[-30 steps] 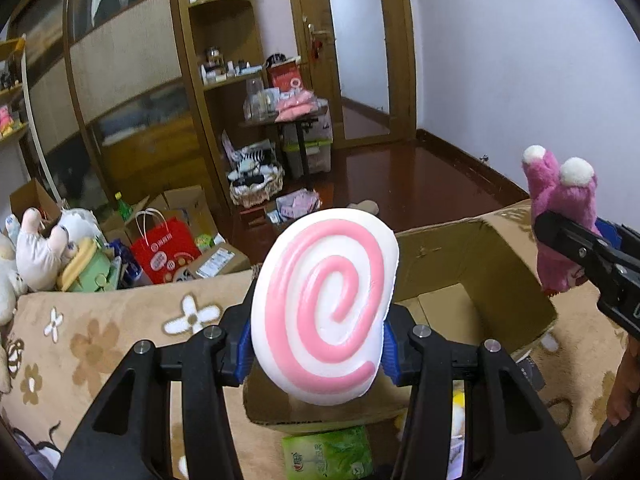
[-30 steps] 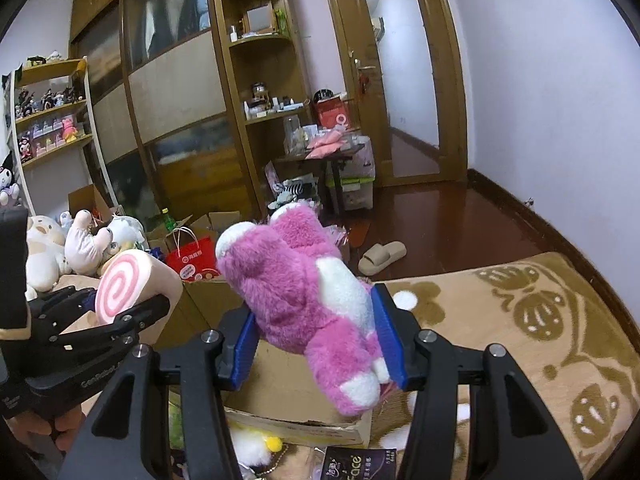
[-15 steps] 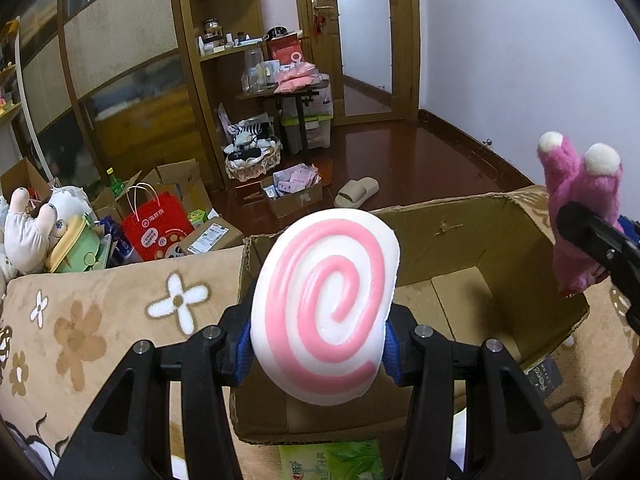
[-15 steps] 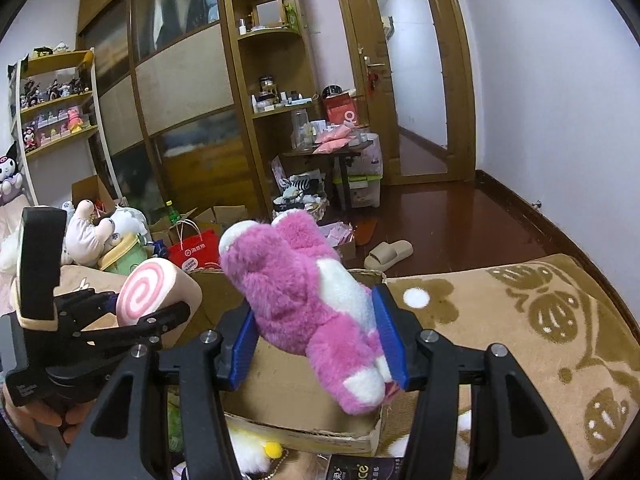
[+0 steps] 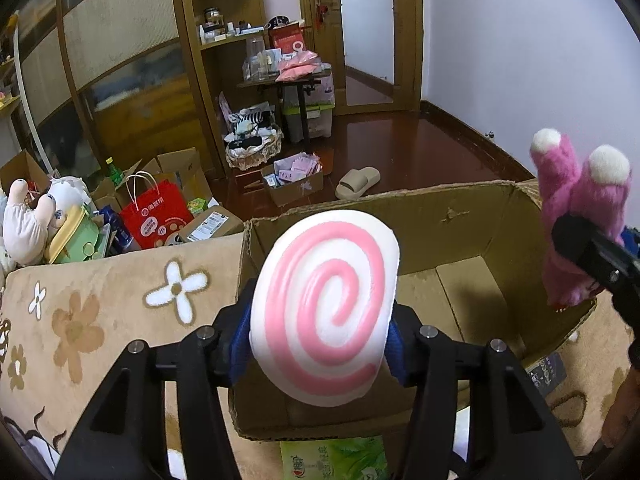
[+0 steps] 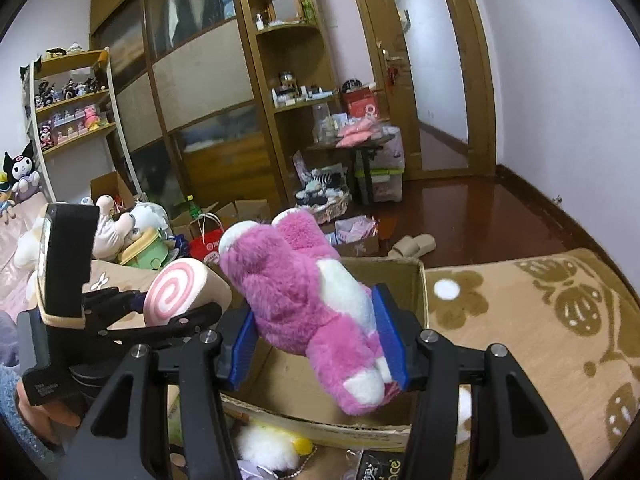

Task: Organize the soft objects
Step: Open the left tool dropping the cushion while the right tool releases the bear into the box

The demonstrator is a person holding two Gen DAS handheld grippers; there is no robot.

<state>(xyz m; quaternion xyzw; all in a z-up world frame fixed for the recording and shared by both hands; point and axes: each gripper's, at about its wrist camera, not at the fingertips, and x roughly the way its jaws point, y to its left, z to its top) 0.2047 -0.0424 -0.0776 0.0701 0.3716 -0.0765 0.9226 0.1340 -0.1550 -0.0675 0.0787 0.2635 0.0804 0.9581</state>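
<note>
The pink-and-white swirl cushion (image 5: 326,312) sits between the blue pads of the left gripper (image 5: 320,340), above the near-left corner of an open cardboard box (image 5: 472,224); the jaws are opening at this moment, yet the pads still press on both sides of the cushion, which stands upright with its spiral face toward the camera. In the right wrist view the same cushion (image 6: 176,294) shows side-on, a thick roll with a tan rim, held out over the box's left edge. The pink plush bear (image 6: 304,292) is clamped in the right gripper (image 6: 316,344), tilted with its white-tipped feet low and its head up toward the left, over the box's (image 6: 400,276) interior. From the left wrist view the bear (image 5: 576,216) hangs at the box's right wall. The box rests on a tan flower-patterned blanket (image 5: 100,300). Beyond it lie a red paper bag (image 5: 154,216), a heap of white plush toys (image 5: 32,216), a beige slipper (image 5: 358,182) on the dark floor, and a wooden door (image 6: 436,76).
</note>
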